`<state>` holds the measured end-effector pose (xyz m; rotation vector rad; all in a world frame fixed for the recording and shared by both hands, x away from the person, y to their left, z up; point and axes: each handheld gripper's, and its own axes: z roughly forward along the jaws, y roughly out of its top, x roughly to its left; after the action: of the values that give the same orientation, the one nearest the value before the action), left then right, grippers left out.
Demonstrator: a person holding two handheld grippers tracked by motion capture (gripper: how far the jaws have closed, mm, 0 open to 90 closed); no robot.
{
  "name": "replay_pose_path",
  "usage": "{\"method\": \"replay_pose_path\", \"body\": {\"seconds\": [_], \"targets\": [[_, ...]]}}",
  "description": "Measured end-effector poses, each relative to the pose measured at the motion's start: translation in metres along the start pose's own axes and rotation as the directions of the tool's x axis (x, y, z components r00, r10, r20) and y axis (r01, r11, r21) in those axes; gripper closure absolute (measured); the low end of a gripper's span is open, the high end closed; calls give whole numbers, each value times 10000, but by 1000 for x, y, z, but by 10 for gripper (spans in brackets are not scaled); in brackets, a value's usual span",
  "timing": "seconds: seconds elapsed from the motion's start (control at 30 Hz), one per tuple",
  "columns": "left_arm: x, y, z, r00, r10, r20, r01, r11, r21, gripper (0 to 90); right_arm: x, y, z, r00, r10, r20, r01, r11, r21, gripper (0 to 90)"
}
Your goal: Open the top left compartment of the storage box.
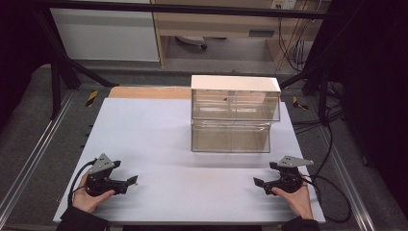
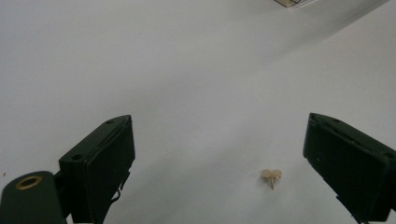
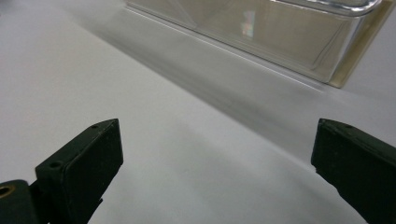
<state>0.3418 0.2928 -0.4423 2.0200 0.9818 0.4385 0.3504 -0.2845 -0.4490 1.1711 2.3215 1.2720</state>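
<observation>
Landmark: a clear plastic drawer box [image 1: 235, 115] with a white top, 2 tiers high, standing on the white table sheet [image 1: 159, 134] toward its far side, right of the middle.
Left gripper: the left gripper [image 1: 131, 181] lies low over the sheet, well apart from the box, nearer the person and off to the box's left, held in the left hand [image 1: 91, 195].
Right gripper: the right gripper [image 1: 258, 183] sits nearer the person than the box, close to the box's right front corner line, held in the right hand [image 1: 294, 195].
High view adds: both grippers point inward at each other across bare sheet, with the whole box beyond them.
Left gripper view adds: a tiny pale gold stud [image 2: 271, 176], like an earring with a short pin, lying on the sheet far from the box; a corner of the box barely shows at the top edge.
Right gripper view adds: the lower tier of the box close ahead, its clear front and cream edge seen at a slant.
Left claw: jaws spread wide, nothing gripped; the stud lies between them, closer to the right-hand jaw, touching neither.
Right claw: jaws spread wide, holding nothing, bare sheet between them.
</observation>
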Motion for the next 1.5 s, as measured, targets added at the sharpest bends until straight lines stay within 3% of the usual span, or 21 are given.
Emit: {"method": "replay_pose_path", "body": {"seconds": [0.4,0.7,1.03,1.17,1.5], "targets": [[1,-2,-1,10000,-59,-8,59,9999,100,91,4,2,-4,9999,106,-18,-106,9998,-188,14],[1,-2,-1,9998,-150,-87,150,9999,50,92,10,13,-12,9998,-178,-73,173,9979,-623,5],[1,-1,-2,9997,-191,-133,191,9998,-20,92,20,26,-15,9988,-486,73,489,9970,-603,8],[1,-1,-1,9997,-207,-142,207,9998,1,91,22,28,-16,9987,-499,92,504,9964,-682,29],[1,-1,-1,9997,-209,-162,210,9998,62,91,28,42,-19,9957,-900,219,920,9885,-1197,183]]}}
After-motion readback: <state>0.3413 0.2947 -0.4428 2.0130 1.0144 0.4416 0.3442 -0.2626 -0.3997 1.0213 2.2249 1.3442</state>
